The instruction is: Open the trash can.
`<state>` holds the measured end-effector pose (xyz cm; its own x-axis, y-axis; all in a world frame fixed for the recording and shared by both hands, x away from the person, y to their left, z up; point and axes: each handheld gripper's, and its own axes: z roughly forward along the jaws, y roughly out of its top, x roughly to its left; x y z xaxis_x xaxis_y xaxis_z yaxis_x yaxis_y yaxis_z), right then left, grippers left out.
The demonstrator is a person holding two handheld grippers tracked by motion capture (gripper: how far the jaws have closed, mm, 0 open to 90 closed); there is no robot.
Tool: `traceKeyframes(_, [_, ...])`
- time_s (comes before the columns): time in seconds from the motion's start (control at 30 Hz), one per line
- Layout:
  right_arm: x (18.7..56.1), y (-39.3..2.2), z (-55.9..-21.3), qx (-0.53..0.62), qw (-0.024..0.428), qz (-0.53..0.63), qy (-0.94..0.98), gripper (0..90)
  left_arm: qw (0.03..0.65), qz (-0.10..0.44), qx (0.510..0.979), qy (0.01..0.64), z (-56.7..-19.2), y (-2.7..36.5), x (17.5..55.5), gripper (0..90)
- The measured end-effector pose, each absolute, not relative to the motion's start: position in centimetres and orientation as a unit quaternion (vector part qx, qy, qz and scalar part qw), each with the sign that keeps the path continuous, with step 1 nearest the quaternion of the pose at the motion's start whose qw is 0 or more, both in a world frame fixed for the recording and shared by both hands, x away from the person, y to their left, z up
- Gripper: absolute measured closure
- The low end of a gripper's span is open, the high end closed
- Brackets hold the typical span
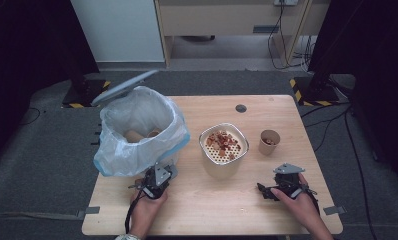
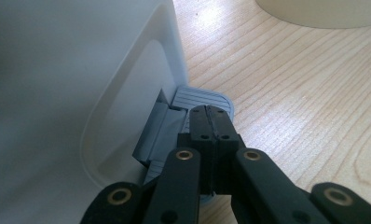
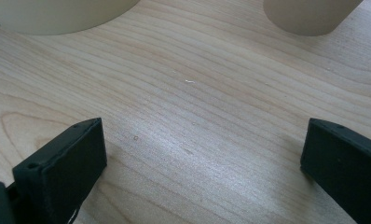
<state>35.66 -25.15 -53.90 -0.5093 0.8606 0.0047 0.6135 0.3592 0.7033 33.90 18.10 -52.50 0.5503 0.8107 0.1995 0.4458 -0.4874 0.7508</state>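
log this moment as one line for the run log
left gripper shut, fingers on grey pedal of white bin | bin lid up | right gripper open, over bare table

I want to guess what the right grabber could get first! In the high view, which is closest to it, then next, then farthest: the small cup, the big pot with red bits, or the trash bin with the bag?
From the right gripper:
1. Small cup, just beyond it.
2. Big pot, at the table's middle.
3. Trash bin, at the left edge.
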Motion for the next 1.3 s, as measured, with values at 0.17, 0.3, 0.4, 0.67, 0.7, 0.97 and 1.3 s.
traceKeyframes(0.17, [35.7, -25.2, -53.9, 0.459, 0.187, 0.331, 0.803, 0.5, 0.330, 0.277, 0.816, 0.386, -52.5, 18.1, 33.9, 89.3])
traceKeyframes(0.3, [35.7, -25.2, -53.9, 0.459, 0.187, 0.331, 0.803, 0.5, 0.336, 0.270, 0.813, 0.392, -52.5, 18.2, 33.9, 89.3])
traceKeyframes(0.4, [35.7, -25.2, -53.9, 0.459, 0.187, 0.331, 0.803, 0.5, 0.336, 0.271, 0.813, 0.391, -52.6, 18.2, 33.9, 89.3])
traceKeyframes(0.67, [35.8, -25.2, -53.6, 0.455, 0.179, 0.327, 0.809, 5.0, 0.334, 0.272, 0.814, 0.390, -52.5, 18.2, 33.9, 89.3])
traceKeyframes(0.7, [35.9, -25.3, -53.4, 0.449, 0.181, 0.329, 0.811, 4.6, 0.333, 0.274, 0.814, 0.389, -52.5, 18.1, 33.9, 89.3])
traceKeyframes(0.97, [36.9, -26.2, -50.5, 0.436, 0.228, 0.336, 0.803, 8.1, 0.336, 0.270, 0.814, 0.390, -52.5, 18.3, 34.0, 89.3])
traceKeyframes(1.3, [40.3, -27.3, -47.1, 0.455, 0.242, 0.361, 0.777, 7.5, 0.335, 0.273, 0.815, 0.387, -52.6, 18.2, 33.9, 89.3])
